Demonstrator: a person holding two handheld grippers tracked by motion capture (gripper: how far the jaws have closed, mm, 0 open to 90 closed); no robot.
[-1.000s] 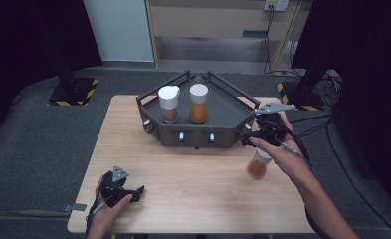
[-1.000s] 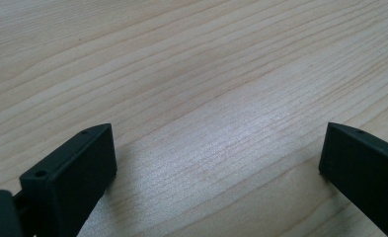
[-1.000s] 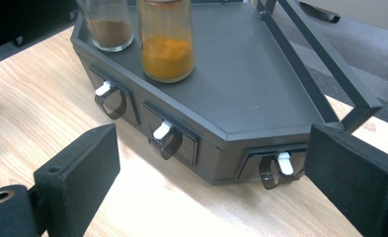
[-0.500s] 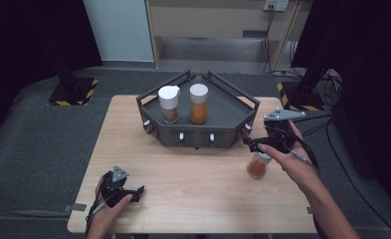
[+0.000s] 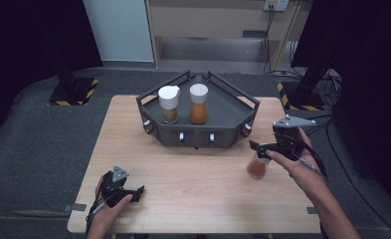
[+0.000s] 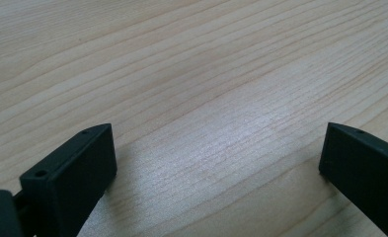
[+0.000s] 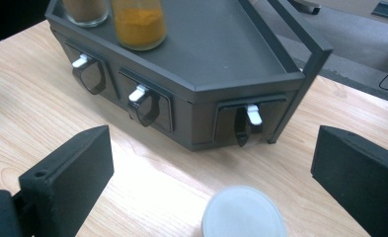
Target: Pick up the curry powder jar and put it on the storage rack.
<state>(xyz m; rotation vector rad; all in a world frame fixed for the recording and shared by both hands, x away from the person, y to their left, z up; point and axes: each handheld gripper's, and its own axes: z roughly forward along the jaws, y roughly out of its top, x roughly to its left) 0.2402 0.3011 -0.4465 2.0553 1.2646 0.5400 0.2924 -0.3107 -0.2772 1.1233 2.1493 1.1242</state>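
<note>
Low at the left of the high view, the left gripper (image 5: 133, 191) lies on the wooden table (image 5: 193, 189) near its front edge, held by the person's left hand (image 5: 108, 206). Its own view shows the two black jaws spread wide over bare wood grain, with nothing between them.

Toward the middle and upper part of the high view, a dark grey tray (image 5: 223, 112) with raised rails stands at the far side of the table. Two white-capped jars stand upright in it side by side — a shorter jar of brown powder (image 5: 169, 104) on the left and a taller jar of orange powder (image 5: 199, 103) just to its right. Small knobs with white tabs line the tray's front wall (image 7: 147, 106).

At the right of the high view, the right gripper (image 5: 260, 149) is held above a third jar (image 5: 257, 167), which holds reddish-brown powder and stands on the table just off the tray's right front corner. In the right gripper view the jaws stand wide apart, and that jar's pale round cap (image 7: 244, 212) sits low in the frame between them — neither jaw touches it. The tray's corner (image 7: 280, 79) fills the upper part of that view beyond the cap.
</note>
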